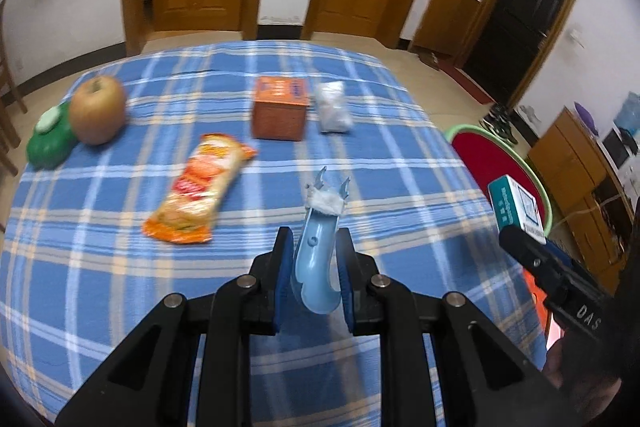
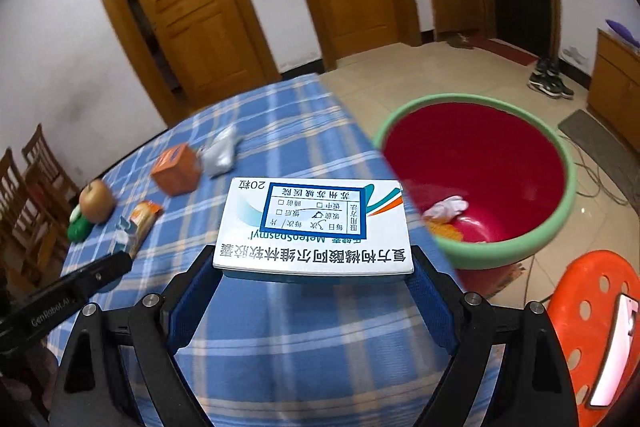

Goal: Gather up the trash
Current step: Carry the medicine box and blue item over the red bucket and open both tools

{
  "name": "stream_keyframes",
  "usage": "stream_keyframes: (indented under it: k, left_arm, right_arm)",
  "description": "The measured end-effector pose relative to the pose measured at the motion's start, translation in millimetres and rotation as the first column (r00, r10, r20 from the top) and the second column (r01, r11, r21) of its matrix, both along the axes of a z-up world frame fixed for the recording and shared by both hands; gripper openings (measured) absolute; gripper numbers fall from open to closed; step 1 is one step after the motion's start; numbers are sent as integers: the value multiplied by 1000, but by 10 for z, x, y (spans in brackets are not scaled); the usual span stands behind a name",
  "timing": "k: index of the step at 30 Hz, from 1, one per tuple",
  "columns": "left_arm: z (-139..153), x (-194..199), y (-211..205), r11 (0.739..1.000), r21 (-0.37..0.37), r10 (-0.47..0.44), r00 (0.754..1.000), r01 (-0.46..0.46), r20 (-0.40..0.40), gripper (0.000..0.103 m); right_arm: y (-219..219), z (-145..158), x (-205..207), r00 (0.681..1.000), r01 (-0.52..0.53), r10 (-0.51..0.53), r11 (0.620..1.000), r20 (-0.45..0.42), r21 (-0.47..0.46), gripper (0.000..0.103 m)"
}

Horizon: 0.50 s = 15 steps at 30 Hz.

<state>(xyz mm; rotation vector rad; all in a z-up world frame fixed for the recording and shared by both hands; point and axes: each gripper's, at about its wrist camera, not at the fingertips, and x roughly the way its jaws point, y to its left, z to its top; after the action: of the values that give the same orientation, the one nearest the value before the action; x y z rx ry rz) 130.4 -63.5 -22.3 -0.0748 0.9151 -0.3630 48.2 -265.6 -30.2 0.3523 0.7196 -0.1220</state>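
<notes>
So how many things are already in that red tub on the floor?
2 that I can see in the red tub: a crumpled white scrap and something orange beside it. The table edge hides part of the tub, so more may lie there.

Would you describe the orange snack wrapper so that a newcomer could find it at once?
Start at the blue plaid tablecloth. Between the apple and the orange box, slightly nearer the camera, lies the snack wrapper. It alone is long, flat and crinkled.
</notes>
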Motion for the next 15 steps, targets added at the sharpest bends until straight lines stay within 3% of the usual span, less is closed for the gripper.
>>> stream_keyframes:
  k: [15]
  left_arm:
    - [99, 170, -886, 984, 16, -177, 984, 177, -5, 21]
  right_arm:
    - [-980, -186, 135, 984, 177, -174, 981, -48, 75, 92]
